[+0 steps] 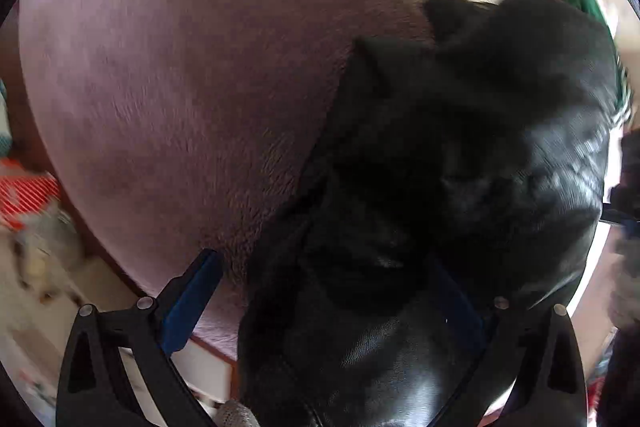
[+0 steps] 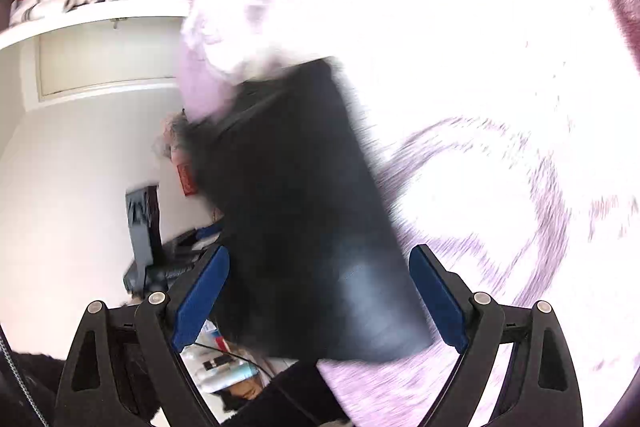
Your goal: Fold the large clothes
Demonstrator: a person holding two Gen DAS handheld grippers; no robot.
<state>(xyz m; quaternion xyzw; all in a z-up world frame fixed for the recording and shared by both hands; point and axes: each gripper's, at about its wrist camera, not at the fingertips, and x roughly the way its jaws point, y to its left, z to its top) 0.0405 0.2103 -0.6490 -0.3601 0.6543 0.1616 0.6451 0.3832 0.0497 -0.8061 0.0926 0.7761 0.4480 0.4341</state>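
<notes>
We judge the fold to be partway along: the black garment (image 1: 460, 167) lies bunched in thick, overlapping layers on the pink fleece blanket (image 1: 180, 87), near its edge, with corners poking up at the far side, so it is gathered but not yet a flat, squared packet. Smoothing and at least one more fold look to be left. Our left gripper (image 1: 332, 291) stands with its jaws wide, one blue pad (image 1: 192, 299) clear over the blanket and the other side buried behind the glossy cloth, which bulges up between the fingers; we cannot see the pads pressing on it. Our right gripper (image 2: 320, 291) is spread wide as well, a dark panel of the garment (image 2: 304, 211) hanging or lying between the pads without either one touching it. The garment reads as smooth, leather-like material with a dull sheen and soft creases, heavy enough to hold puffy folds. The blanket is plush, short-piled and matte, washed out by bright light in the right view.
</notes>
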